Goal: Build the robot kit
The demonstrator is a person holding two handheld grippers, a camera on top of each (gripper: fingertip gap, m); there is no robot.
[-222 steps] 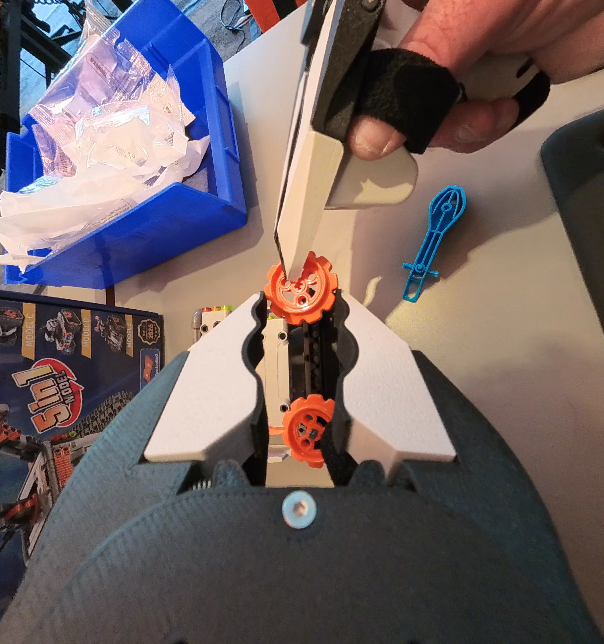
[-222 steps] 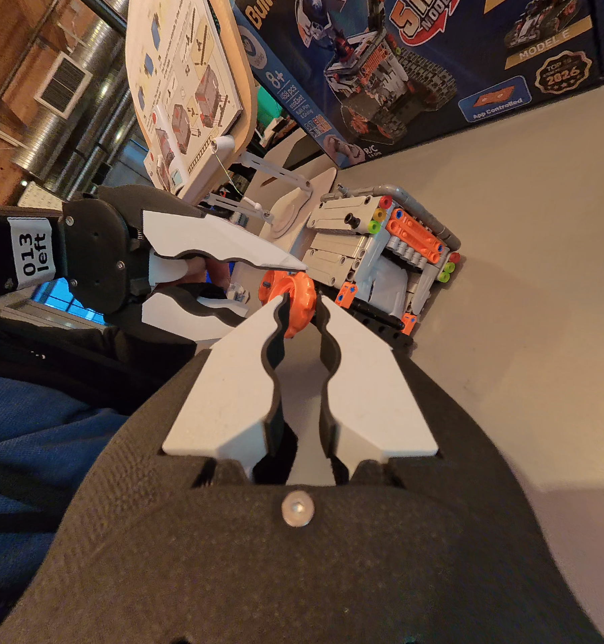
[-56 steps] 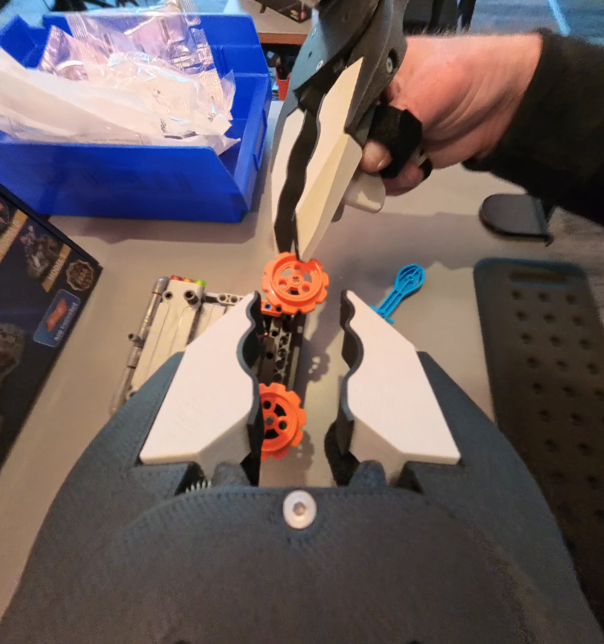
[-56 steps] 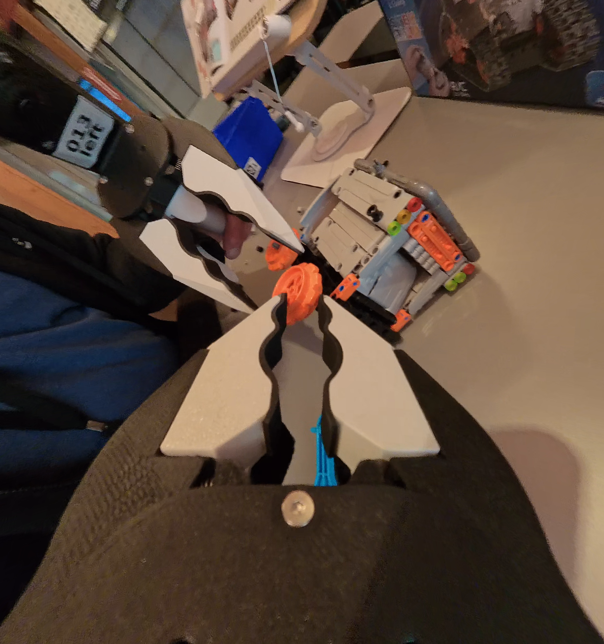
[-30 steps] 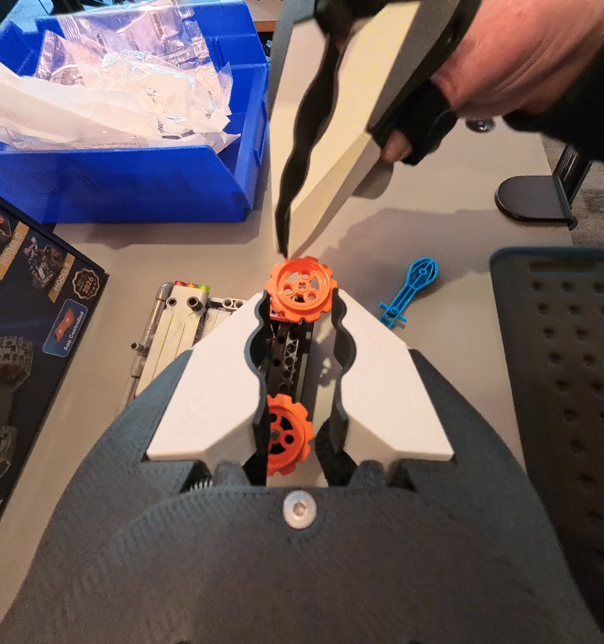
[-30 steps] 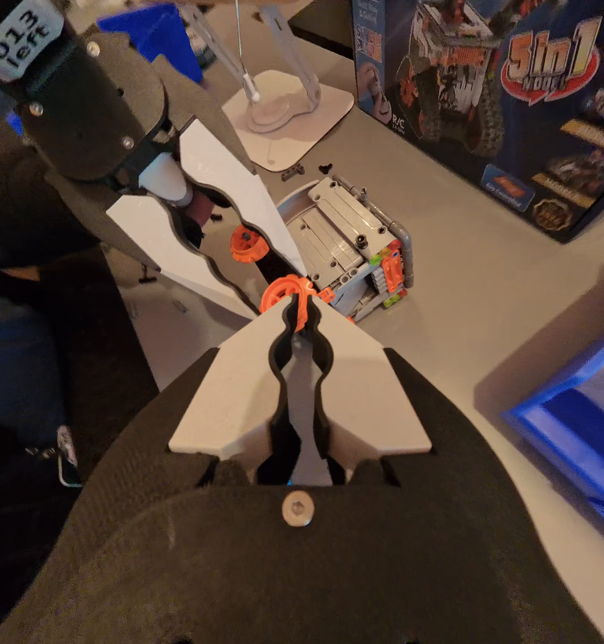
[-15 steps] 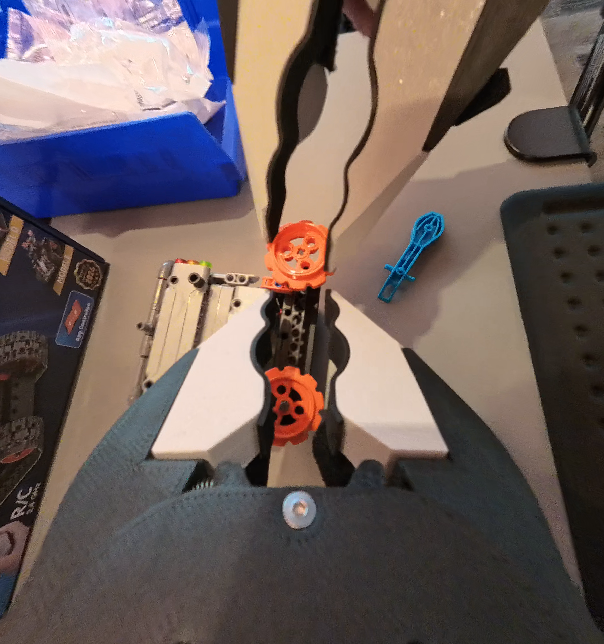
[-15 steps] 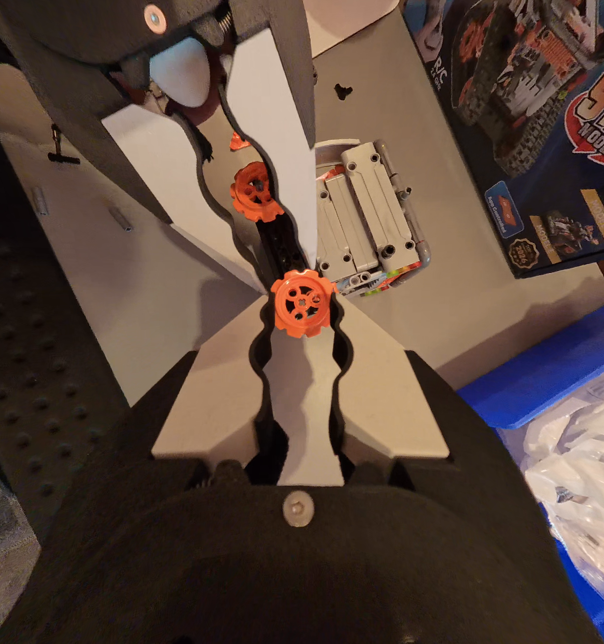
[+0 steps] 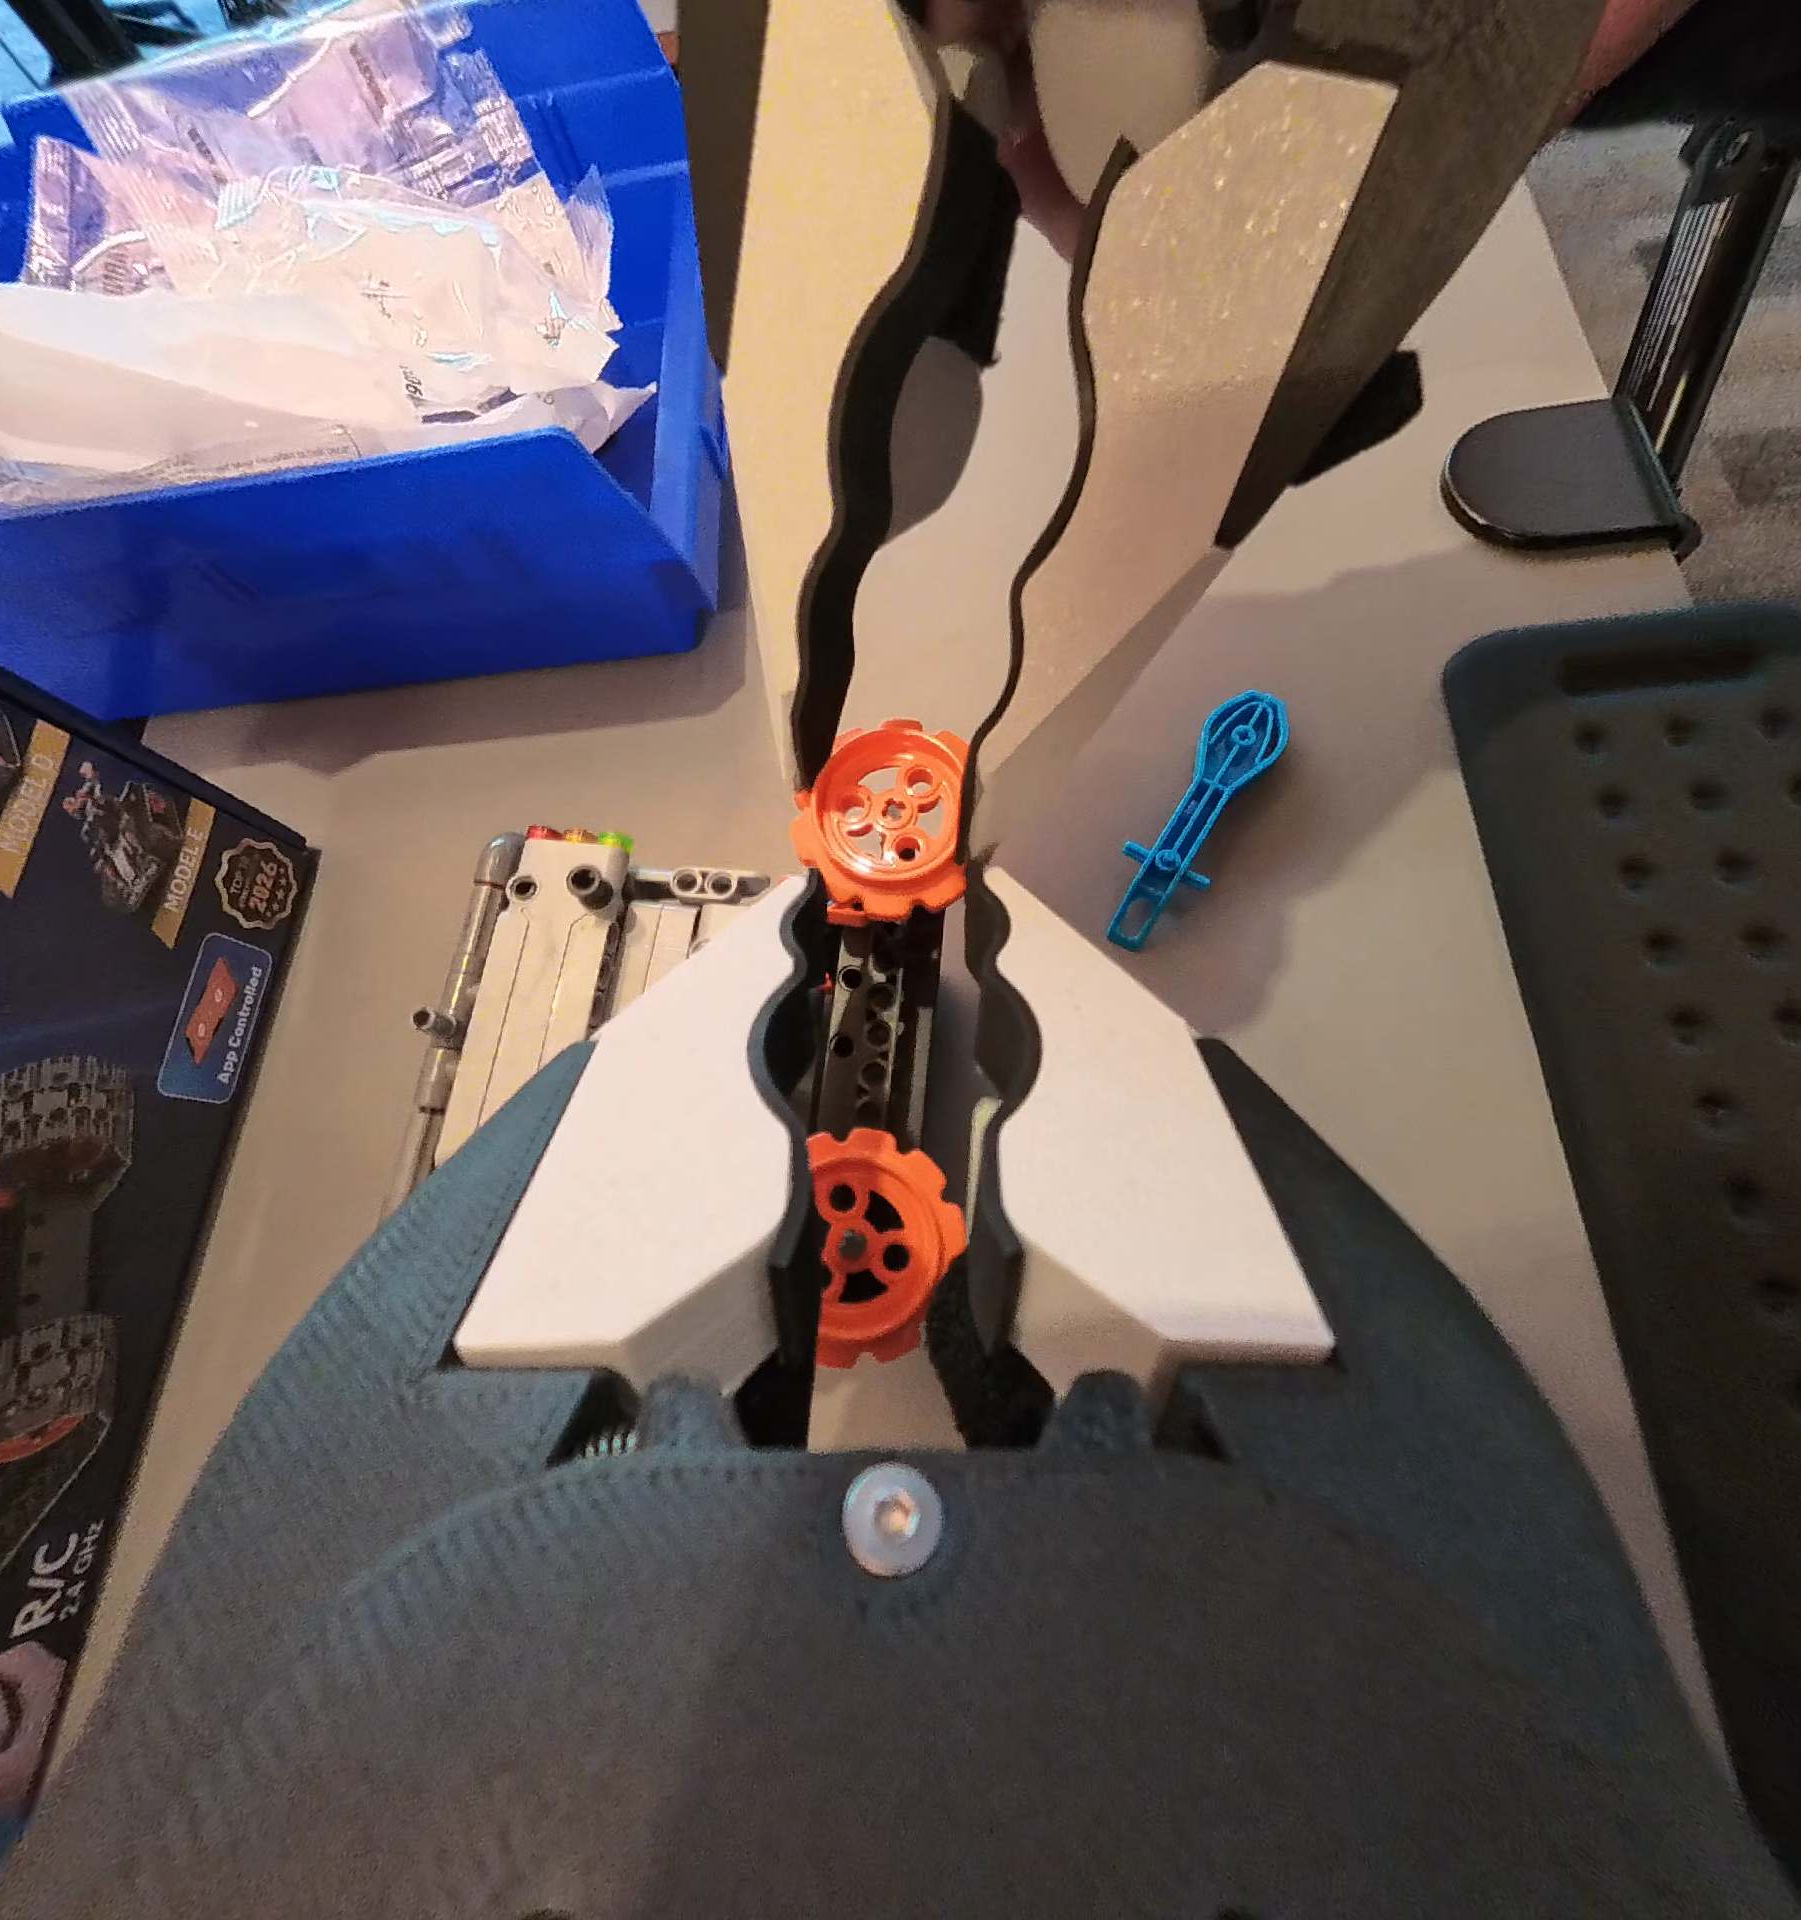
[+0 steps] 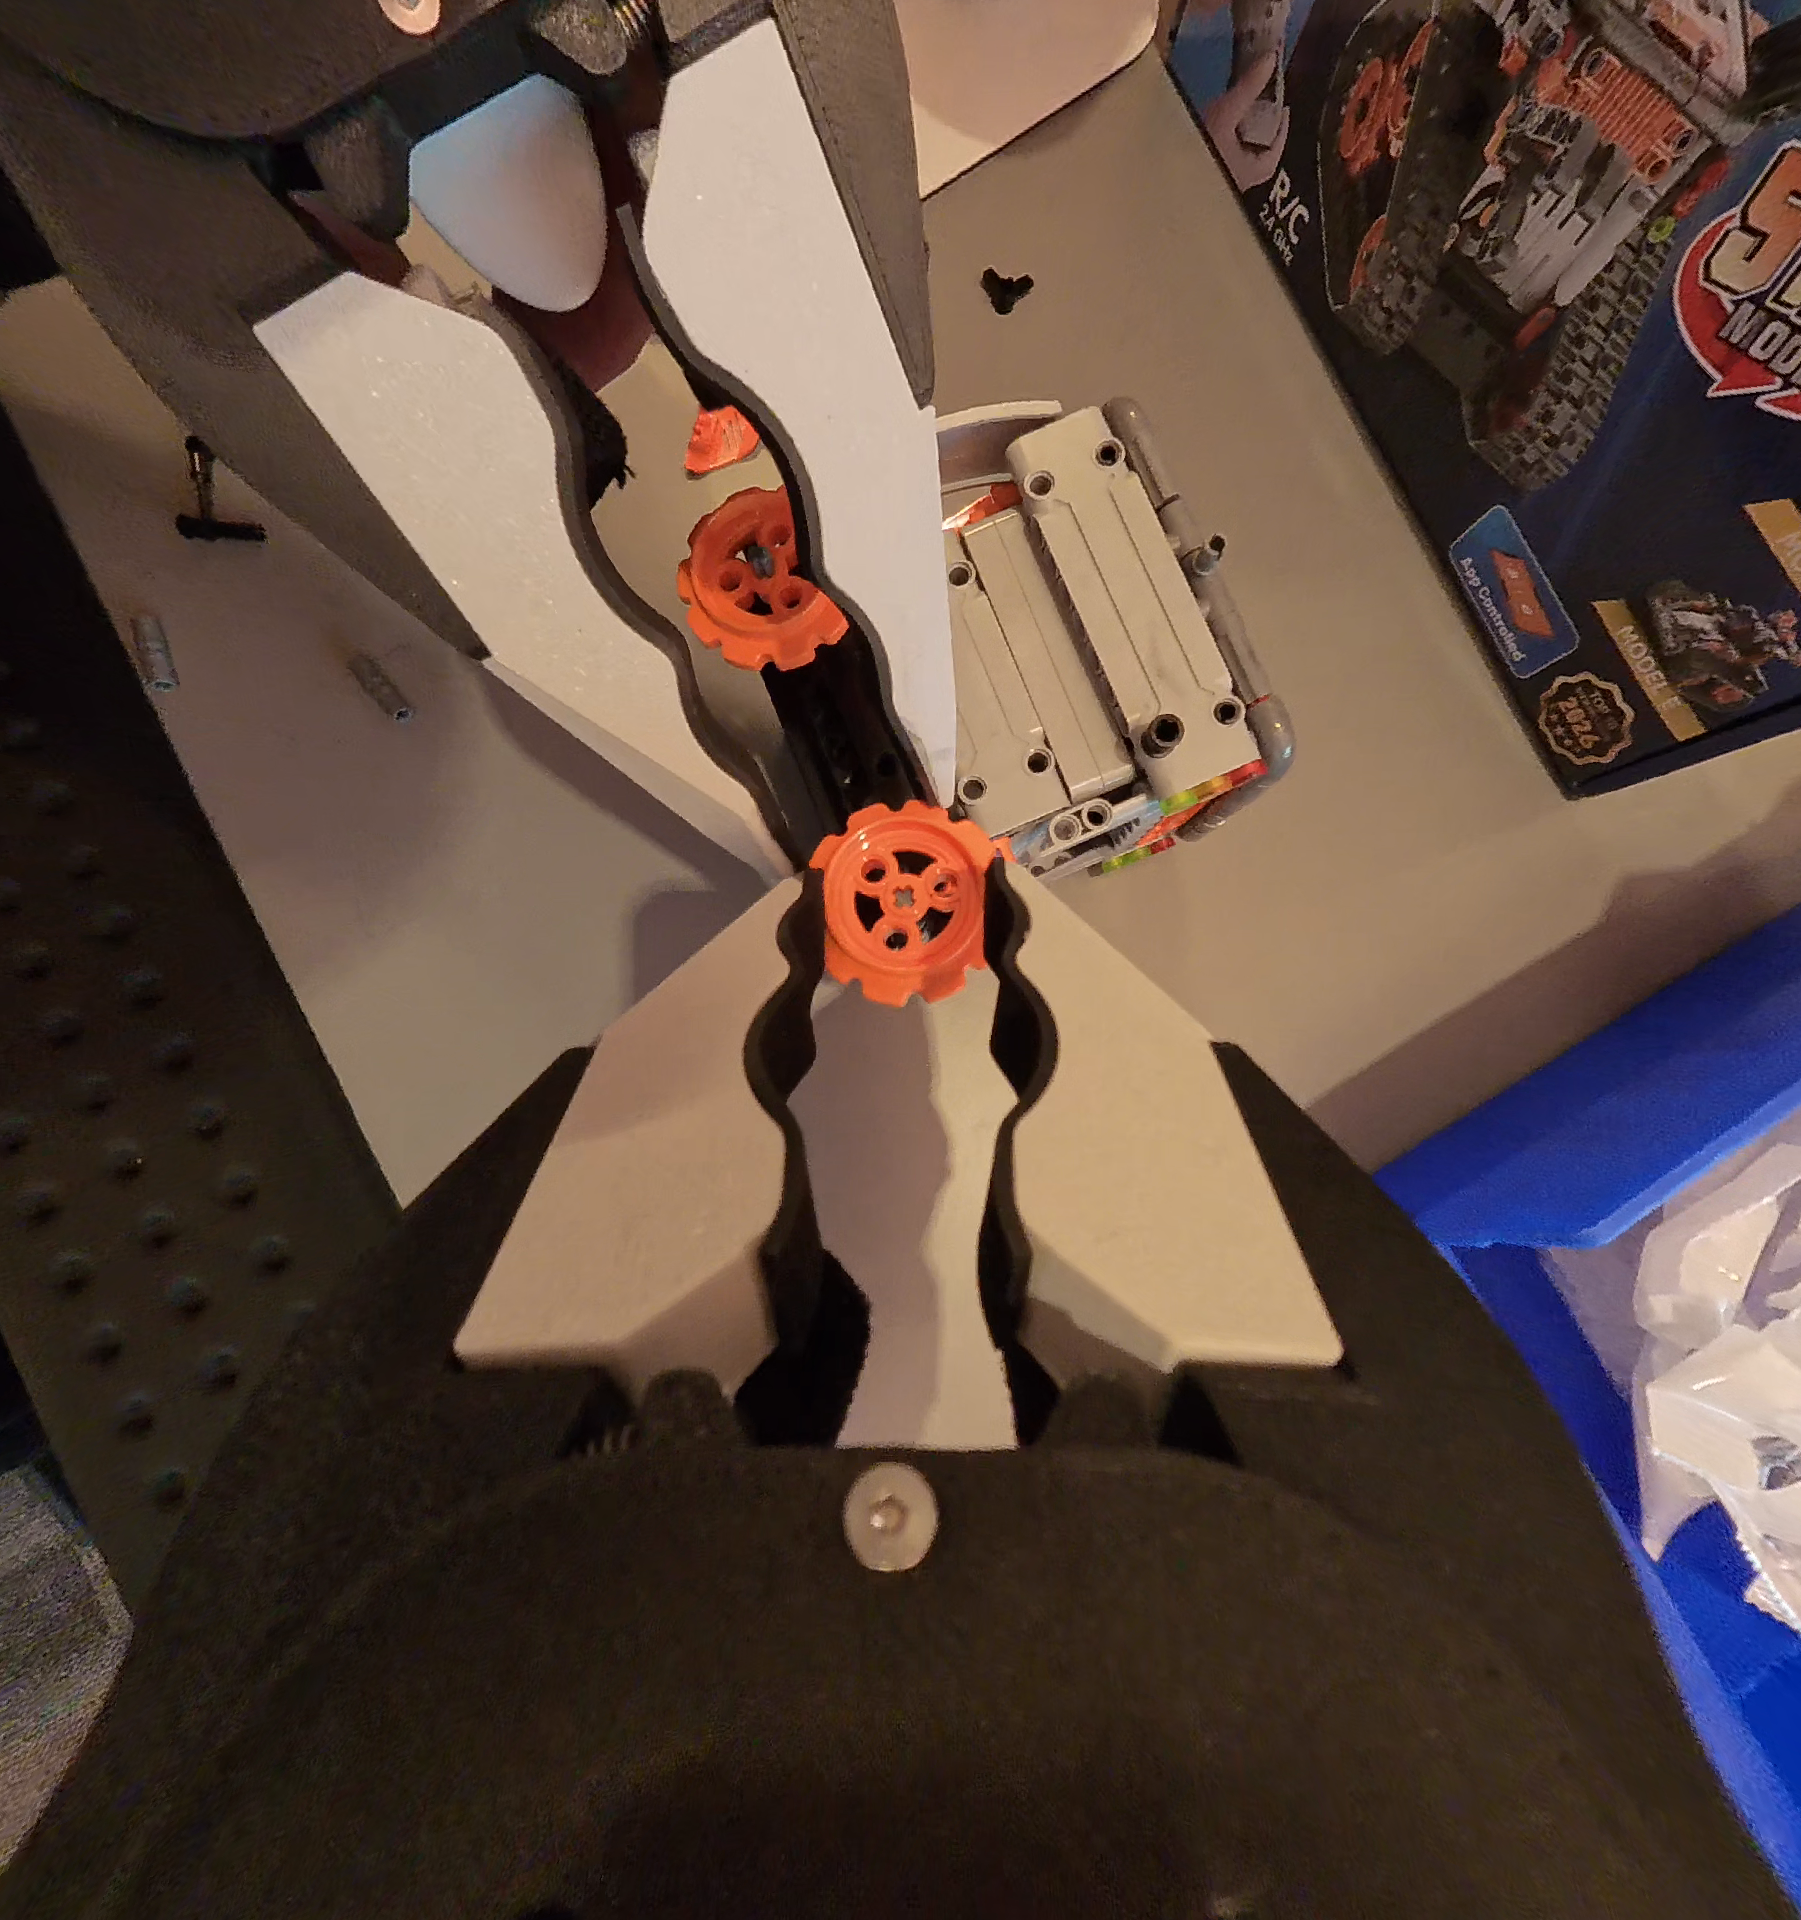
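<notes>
My left gripper jaws clamped around black beam of grey toy model; right gripper jaws pinching front orange gear. Model on table, near blue bin.

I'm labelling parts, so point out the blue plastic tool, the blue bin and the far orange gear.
blue plastic tool [image 9: 1197, 821], left wrist view, mid-shaft.
blue bin [image 9: 356, 582], left wrist view, front wall.
far orange gear [image 9: 883, 816], left wrist view, hub.
</notes>
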